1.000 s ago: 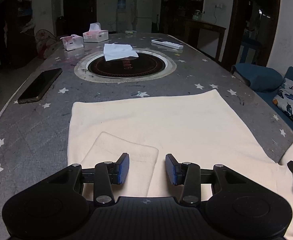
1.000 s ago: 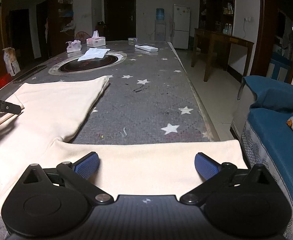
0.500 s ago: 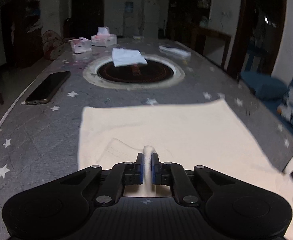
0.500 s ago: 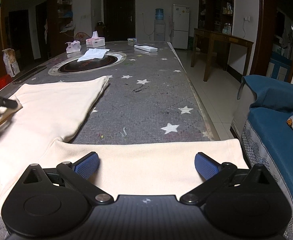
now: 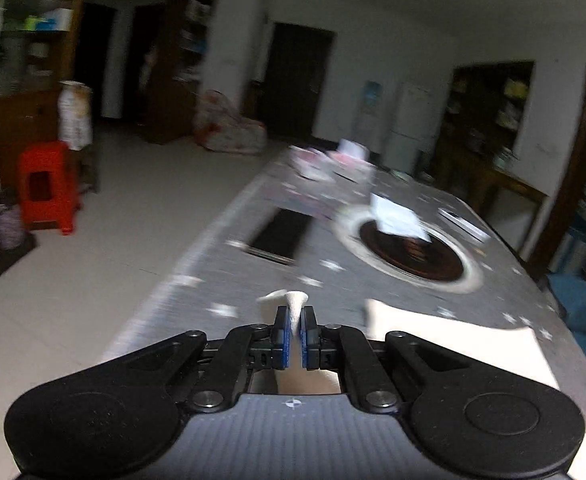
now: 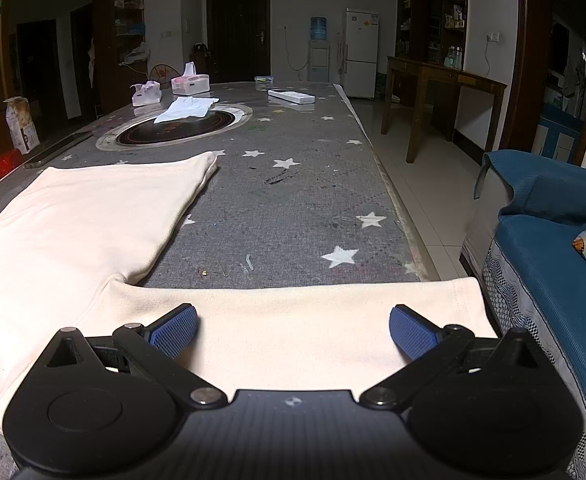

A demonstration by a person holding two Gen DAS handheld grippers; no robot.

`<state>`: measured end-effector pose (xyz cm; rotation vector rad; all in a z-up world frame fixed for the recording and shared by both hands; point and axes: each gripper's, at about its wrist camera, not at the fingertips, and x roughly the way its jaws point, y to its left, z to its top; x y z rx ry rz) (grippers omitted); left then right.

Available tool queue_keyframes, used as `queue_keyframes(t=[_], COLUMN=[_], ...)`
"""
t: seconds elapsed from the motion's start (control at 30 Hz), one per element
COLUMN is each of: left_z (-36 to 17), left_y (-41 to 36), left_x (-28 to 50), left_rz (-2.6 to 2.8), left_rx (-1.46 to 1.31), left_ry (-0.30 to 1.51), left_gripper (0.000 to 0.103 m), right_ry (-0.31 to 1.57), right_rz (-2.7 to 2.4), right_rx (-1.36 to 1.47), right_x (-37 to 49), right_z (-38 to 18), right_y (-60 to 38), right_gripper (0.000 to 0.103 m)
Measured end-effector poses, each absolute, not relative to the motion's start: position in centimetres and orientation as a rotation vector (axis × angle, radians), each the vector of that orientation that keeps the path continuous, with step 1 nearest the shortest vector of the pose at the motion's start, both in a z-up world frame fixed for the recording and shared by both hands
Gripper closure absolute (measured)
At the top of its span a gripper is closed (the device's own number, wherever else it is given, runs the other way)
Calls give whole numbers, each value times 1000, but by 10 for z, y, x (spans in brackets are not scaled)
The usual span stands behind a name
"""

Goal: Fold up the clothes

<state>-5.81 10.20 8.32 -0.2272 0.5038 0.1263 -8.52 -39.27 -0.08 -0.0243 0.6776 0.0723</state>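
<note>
1. So far, little folding is seen; the cream garment (image 6: 93,216) is spread flat on the table (image 6: 293,208), its body toward the far end and one sleeve (image 6: 313,320) stretched to the table's right edge.
2. A pinch of cream cloth (image 5: 293,304) is clamped between the closed pads of the left tool (image 5: 293,338); the blurred view suggests a fold is being started.
3. The right tool (image 6: 293,324) is held wide open over the sleeve; nothing is gripped.
4. Nearly everything is judged left: the sleeves are to be folded in and the body doubled over.
</note>
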Motion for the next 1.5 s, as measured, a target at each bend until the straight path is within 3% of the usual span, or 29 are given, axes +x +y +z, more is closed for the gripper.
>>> queue_keyframes(t=[0.6, 0.73, 0.9, 1.1, 1.5], left_z=[18, 11, 29, 43, 14], left_y=[178, 182, 178, 121, 3], left_x=[-115, -115, -118, -107, -49], left_rz=[344, 375, 399, 142, -271], left_rx=[-139, -144, -160, -173, -177], left_ry=[685, 706, 665, 649, 747], left_gripper=[97, 87, 86, 84, 83], right_ry=[678, 678, 677, 675, 673], right_rz=[70, 69, 68, 65, 66], right_rx=[-25, -24, -22, -21, -19], right_x=[-86, -86, -86, -87, -87], right_z=[-1, -1, -1, -1, -2], right_y=[-392, -392, -392, -392, -393], right_gripper=[0, 0, 0, 0, 0])
